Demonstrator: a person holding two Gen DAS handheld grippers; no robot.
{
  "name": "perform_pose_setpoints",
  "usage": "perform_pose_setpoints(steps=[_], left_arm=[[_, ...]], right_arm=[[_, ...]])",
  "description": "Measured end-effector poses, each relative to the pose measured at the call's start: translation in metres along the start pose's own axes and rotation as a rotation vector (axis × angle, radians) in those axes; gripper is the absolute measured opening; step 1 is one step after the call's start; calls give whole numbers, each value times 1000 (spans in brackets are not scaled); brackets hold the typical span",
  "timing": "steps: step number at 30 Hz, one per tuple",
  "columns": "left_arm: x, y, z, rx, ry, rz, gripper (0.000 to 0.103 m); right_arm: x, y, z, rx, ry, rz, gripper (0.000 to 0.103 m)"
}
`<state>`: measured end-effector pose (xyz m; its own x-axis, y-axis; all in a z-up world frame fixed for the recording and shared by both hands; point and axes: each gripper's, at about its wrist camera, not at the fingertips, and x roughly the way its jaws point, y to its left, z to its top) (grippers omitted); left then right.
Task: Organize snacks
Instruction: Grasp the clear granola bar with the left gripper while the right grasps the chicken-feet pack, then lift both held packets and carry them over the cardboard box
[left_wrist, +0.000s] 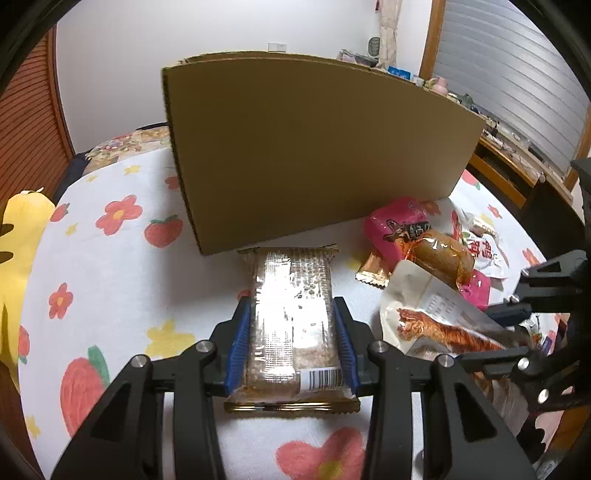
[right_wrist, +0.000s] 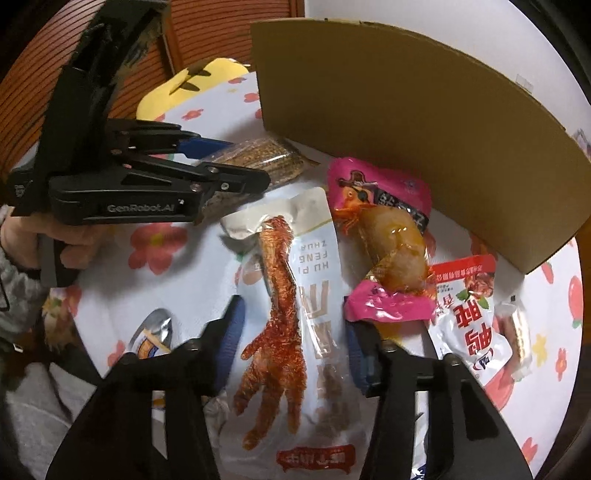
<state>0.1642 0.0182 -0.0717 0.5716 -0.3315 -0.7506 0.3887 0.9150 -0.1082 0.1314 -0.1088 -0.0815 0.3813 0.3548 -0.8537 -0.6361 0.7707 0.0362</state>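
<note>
1. Snacks are lying scattered on the flowered surface (left_wrist: 110, 266) in front of a tall cardboard box (left_wrist: 314, 155), which is standing at 12 o'clock in the left wrist view.

2. The left gripper (left_wrist: 293, 332) is closing its blue fingers (left_wrist: 238, 339) on the two long sides of a clear-wrapped cereal bar (left_wrist: 291, 317). The bar's long axis is running straight ahead toward 12 o'clock, in line with the fingers and pointing at the box wall; whether the bar is lifted off the surface I cannot tell.

3. The right gripper (right_wrist: 291, 343) is holding its fingers (right_wrist: 231, 332) wide on either side of a white chicken-foot packet (right_wrist: 295, 295), which is lying lengthwise between them, its long axis running toward 12 o'clock. The fingers appear not yet to be pressing its edges.

4. At 1 to 2 o'clock of the right gripper, a pink drumstick packet (right_wrist: 384, 236) is lying just beside the chicken-foot packet, and a red-and-white packet (right_wrist: 469, 317) is lying at 3 o'clock, near the box's corner.

5. Judging from this, the left hand is nearer the box and already gripping, so its bar probably has to go up and over the box rim, whose opening is hidden from both views.
</note>
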Motion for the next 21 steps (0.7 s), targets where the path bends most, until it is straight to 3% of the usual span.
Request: perform_pose_setpoints(steps=[1, 5, 21], left_arm=[[-1, 0, 0, -1, -5, 1, 40], [-5, 2, -1, -8, -19, -1, 40], [-34, 0, 4, -25, -103, -20, 40]], right_arm=[[-4, -1, 0, 12, -13, 15, 26], [-12, 0, -2, 20, -46, 7, 17], [-54, 10, -2, 21, -161, -38, 9]])
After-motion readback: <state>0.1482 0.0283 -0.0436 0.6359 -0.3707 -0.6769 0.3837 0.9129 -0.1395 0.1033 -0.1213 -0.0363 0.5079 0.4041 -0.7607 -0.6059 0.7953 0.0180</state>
